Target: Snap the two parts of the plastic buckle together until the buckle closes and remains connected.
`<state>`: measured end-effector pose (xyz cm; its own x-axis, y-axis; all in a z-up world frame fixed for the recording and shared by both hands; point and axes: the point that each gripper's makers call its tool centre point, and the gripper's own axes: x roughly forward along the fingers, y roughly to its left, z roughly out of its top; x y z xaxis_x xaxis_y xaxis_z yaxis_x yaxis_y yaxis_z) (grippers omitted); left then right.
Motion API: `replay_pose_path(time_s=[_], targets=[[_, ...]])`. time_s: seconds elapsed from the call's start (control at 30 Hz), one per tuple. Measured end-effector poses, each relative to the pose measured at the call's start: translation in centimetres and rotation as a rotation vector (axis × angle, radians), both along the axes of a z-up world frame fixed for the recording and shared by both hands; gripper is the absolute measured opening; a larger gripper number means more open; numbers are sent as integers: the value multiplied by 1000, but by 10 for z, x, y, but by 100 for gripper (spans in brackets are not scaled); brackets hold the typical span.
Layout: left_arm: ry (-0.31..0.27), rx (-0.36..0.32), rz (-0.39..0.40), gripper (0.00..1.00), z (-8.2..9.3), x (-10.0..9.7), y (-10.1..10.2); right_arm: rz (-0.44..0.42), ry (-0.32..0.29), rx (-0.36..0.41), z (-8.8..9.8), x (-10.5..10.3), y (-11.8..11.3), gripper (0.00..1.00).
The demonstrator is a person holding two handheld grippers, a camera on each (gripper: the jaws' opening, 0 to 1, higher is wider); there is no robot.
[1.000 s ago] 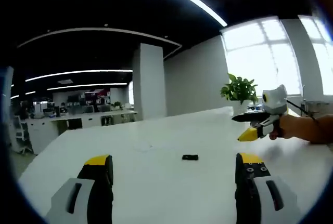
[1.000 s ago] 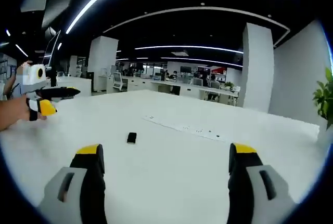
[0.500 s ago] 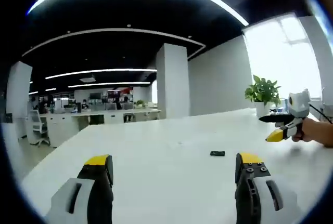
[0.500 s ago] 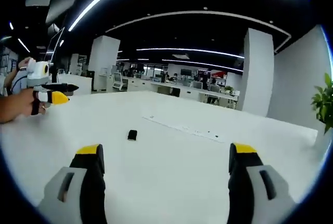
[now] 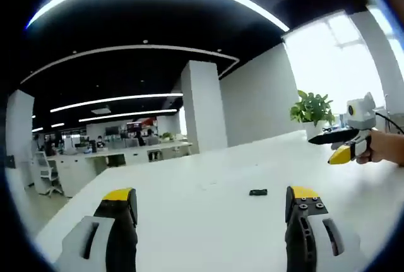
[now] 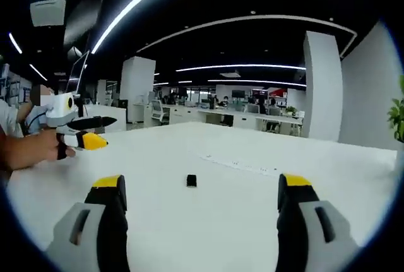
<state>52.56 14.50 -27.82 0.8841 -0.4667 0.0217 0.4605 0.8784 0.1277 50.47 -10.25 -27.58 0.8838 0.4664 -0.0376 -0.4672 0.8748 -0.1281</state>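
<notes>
A small black plastic buckle (image 5: 257, 192) lies flat on the white table (image 5: 189, 215), ahead of my left gripper (image 5: 211, 195) and a little right of its centre line. This gripper's jaws stand wide open with nothing between them. In the right gripper view the same buckle (image 6: 192, 180) lies just ahead of my right gripper (image 6: 201, 182), whose jaws are also wide open and hold nothing. I cannot tell whether the buckle is one piece or two. The right gripper (image 5: 328, 147) is above the table at the right, the left gripper (image 6: 103, 132) at the left.
A hand (image 6: 38, 149) holds the left gripper and another hand (image 5: 386, 147) holds the right one. A potted plant (image 5: 312, 109) stands at the table's far edge. A pale strip (image 6: 243, 166) runs across the table beyond the buckle. Office desks and a white pillar (image 5: 201, 105) stand behind.
Both cameras have shifted, so the buckle sits further right in each view. The buckle itself has stayed on the table. Both grippers remain open.
</notes>
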Motion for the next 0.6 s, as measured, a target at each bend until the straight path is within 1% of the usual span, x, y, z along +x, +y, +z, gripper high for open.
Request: replay_pose_path(time_s=[0.03, 0.07, 0.1, 0.13, 0.17, 0.2, 0.27, 0.3, 0.33, 0.4, 0.43, 0.47, 0.53, 0.6], targets=[[-10, -5, 0, 99, 1, 0, 1, -1, 0, -18, -3, 3, -1, 100], [-5, -9, -8, 99, 0, -2, 1, -18, 10, -50, -8, 6, -6, 100], [3, -15, -7, 99, -2, 0, 2, -32, 11, -52, -12, 7, -9, 100], [32, -23, -19, 100, -9, 0, 2, -33, 15, -53, -15, 9, -11, 100], [59, -12, -53, 100, -16, -1, -4, -36, 32, -63, -22, 12, -13, 100], [73, 2, -59, 100, -22, 0, -5, -45, 56, -69, -29, 14, -16, 100], [85, 37, -89, 100, -27, -2, -12, -51, 80, -70, -37, 18, -17, 100], [83, 42, -93, 99, -28, -3, -14, -69, 88, -77, -40, 19, -21, 100], [91, 40, -103, 99, -29, -2, -14, -72, 85, -74, -39, 19, -22, 100], [105, 12, -119, 99, -30, -3, -14, -91, 71, -34, -31, 19, -26, 100], [108, 2, -115, 99, -30, -2, -12, -90, 68, -26, -30, 19, -26, 100], [111, -7, -115, 99, -31, 0, -9, -77, 78, -22, -31, 19, -24, 100], [134, -15, -113, 99, -33, 1, -6, -73, 94, -27, -34, 18, -21, 100], [148, -17, -115, 99, -34, 2, -3, -57, 113, -52, -39, 16, -16, 100]])
